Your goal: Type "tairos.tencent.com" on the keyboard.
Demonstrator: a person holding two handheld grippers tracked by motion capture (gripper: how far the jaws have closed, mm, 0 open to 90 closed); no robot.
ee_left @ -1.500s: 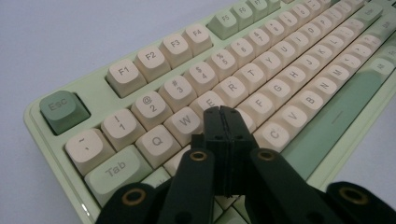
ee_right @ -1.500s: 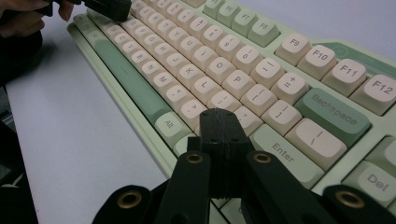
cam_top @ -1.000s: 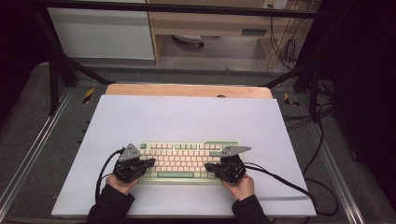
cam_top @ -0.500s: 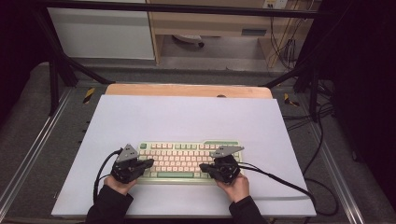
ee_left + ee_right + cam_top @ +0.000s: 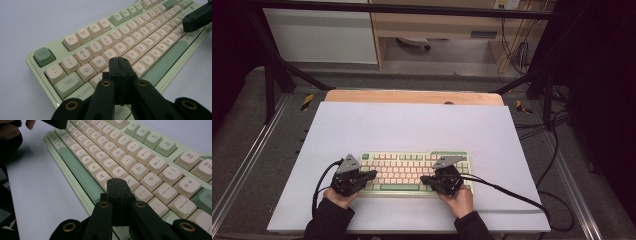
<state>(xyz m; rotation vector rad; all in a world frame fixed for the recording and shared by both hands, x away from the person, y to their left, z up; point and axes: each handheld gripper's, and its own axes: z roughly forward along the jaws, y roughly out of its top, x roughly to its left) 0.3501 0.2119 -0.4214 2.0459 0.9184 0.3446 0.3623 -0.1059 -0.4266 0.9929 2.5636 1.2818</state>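
High view: a keyboard (image 5: 414,172), pale green with cream keys, is lying on the near half of a white mat (image 5: 412,130), its long side running left to right. The left gripper (image 5: 371,175) is hovering over the keyboard's left end, the right gripper (image 5: 425,179) over its right half; each is sitting in a hand coming in from the near edge. A wooden board (image 5: 412,96) is showing along the mat's far edge.

Left gripper view: the left gripper (image 5: 120,60) is pointing along the keys with its jaws clenched together, nothing between them, the tip hanging over the letter rows near the keyboard's (image 5: 100,47) left end.

Right gripper view: the right gripper (image 5: 118,180) is keeping its jaws pressed shut and empty, the tip hanging over the keys near L on the keyboard (image 5: 130,157).
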